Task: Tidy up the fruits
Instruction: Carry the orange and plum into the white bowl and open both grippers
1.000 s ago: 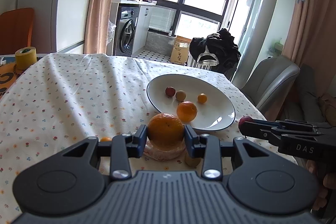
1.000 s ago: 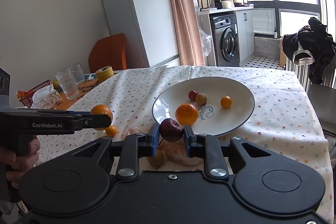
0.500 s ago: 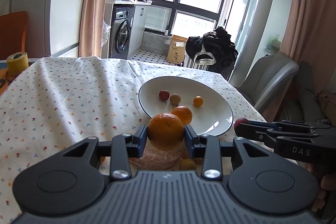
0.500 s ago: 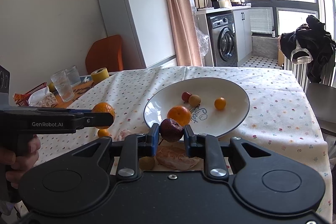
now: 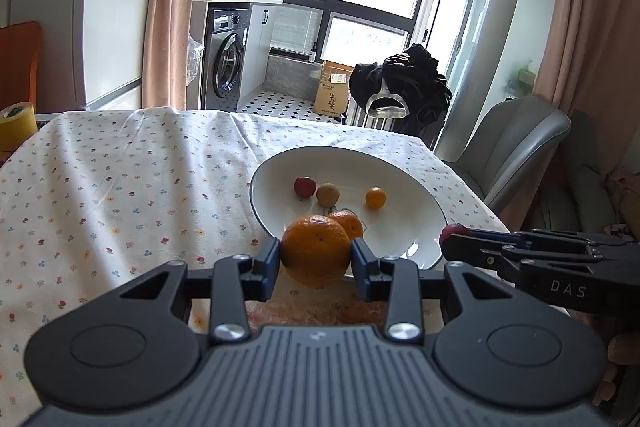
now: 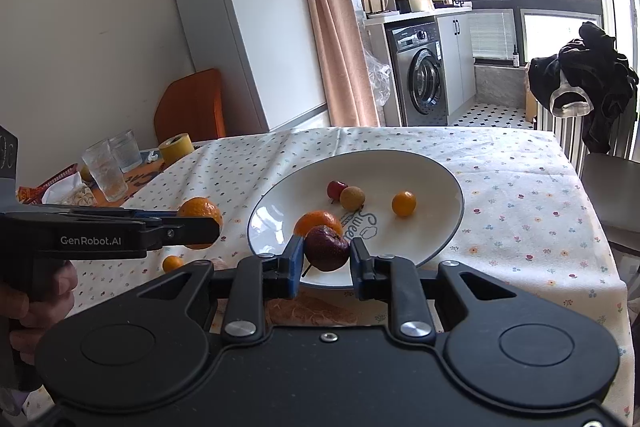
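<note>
Left gripper (image 5: 316, 255) clamps a big orange (image 5: 315, 251), held above the near rim of a white plate (image 5: 420, 203) on a floral tablecloth (image 5: 120, 195). Right gripper (image 6: 326, 253) grips a dark red fruit (image 6: 326, 247) over the plate's near edge. On the plate: another orange (image 6: 316, 221), small red fruit (image 6: 335, 189), tan fruit (image 6: 352, 198), small yellow-orange fruit (image 6: 403, 203). A tiny orange fruit (image 6: 172, 263) sits on the cloth w/ glasses (image 6: 106, 169) & a tape roll (image 6: 176, 149) further left.

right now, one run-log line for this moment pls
left gripper: shut on orange | right gripper: shut on dark red fruit | plate: four fruits | both near plate's near rim
</note>
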Available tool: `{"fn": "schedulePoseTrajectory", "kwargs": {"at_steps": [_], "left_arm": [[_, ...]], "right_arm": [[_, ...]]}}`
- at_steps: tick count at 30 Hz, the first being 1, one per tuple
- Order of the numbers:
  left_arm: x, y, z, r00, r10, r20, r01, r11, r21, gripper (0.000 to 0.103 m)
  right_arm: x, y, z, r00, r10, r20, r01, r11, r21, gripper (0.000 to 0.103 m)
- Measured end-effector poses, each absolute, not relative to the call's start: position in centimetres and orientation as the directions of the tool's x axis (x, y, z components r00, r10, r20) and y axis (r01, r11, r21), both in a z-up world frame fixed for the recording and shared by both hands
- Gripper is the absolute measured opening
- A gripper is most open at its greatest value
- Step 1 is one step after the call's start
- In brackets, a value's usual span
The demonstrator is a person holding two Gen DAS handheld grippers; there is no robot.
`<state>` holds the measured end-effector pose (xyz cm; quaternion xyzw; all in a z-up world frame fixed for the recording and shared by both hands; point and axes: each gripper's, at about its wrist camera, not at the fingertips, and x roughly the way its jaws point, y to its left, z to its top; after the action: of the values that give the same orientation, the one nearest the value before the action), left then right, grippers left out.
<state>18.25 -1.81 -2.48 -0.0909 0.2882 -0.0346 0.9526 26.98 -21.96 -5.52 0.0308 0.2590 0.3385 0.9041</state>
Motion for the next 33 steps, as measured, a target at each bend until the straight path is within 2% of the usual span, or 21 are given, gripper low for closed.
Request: {"fn": "schedulePoseTrajectory", "kwargs": {"at_steps": [18, 19, 27, 33], "left_arm": [[22.6, -2.7, -3.3, 0.814, -0.129, -0.567, 0.022, 0.981, -0.192, 0.037], [22.6, -2.6, -3.2, 0.819, -0.119, -0.562, 0.014, 0.982, -0.188, 0.041], [22.3, -1.6, -2.8, 0.819, -0.087, -0.567, -0.027, 0.981, -0.191, 0.043], [21.6, -1.3, -2.6, 0.818, -0.071, -0.570, -0.040, 0.983, -0.180, 0.056]], "right_arm": [[29.4, -22.1, -6.1, 0.633, 0.629, -0.451, -0.582, 0.771, 0.259, 0.023], [29.4, -22.1, -6.1, 0.633, 0.629, -0.451, -0.581, 0.771, 0.260, 0.023], [29.7, -22.2, -6.1, 0.635, 0.626, -0.453, -0.575, 0.774, 0.263, 0.023], [29.9, -21.9, -6.2, 0.634, 0.625, -0.455, -0.568, 0.776, 0.274, 0.025]]}}
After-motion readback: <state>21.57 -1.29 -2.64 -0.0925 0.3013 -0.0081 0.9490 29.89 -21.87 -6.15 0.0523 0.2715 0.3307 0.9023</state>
